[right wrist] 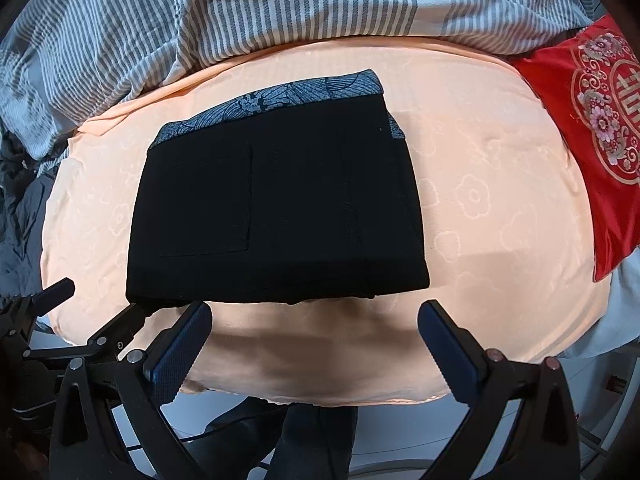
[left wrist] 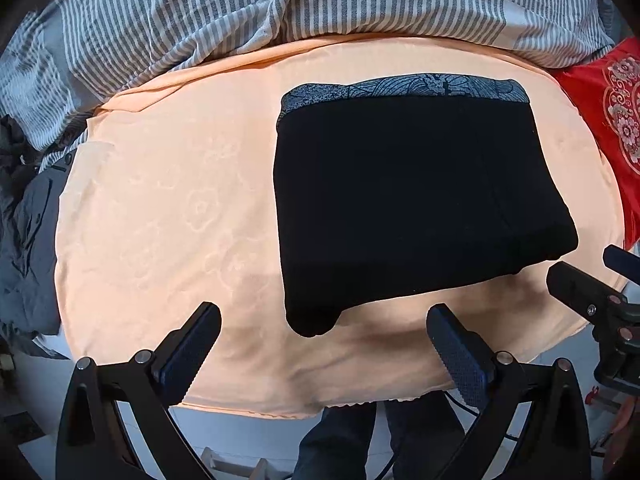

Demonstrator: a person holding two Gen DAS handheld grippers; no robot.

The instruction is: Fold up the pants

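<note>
Black pants [left wrist: 416, 200] with a blue patterned waistband [left wrist: 404, 87] lie folded in a compact rectangle on a peach cloth [left wrist: 168, 200]. In the right wrist view the pants [right wrist: 276, 216] lie just beyond the fingers, waistband [right wrist: 276, 98] at the far edge. My left gripper [left wrist: 324, 318] is open and empty, hovering above the near edge of the cloth, close to the pants' near left corner. My right gripper [right wrist: 314, 316] is open and empty, just in front of the pants' near edge. Each gripper shows at the side of the other's view.
A grey-and-white striped duvet [left wrist: 240, 8] is bunched along the far side. A red embroidered cushion [right wrist: 592, 132] lies at the far right. Dark grey clothing [left wrist: 28, 240] is heaped at the left. The cloth's near edge [right wrist: 320, 396] drops off to the floor, where the person's legs stand.
</note>
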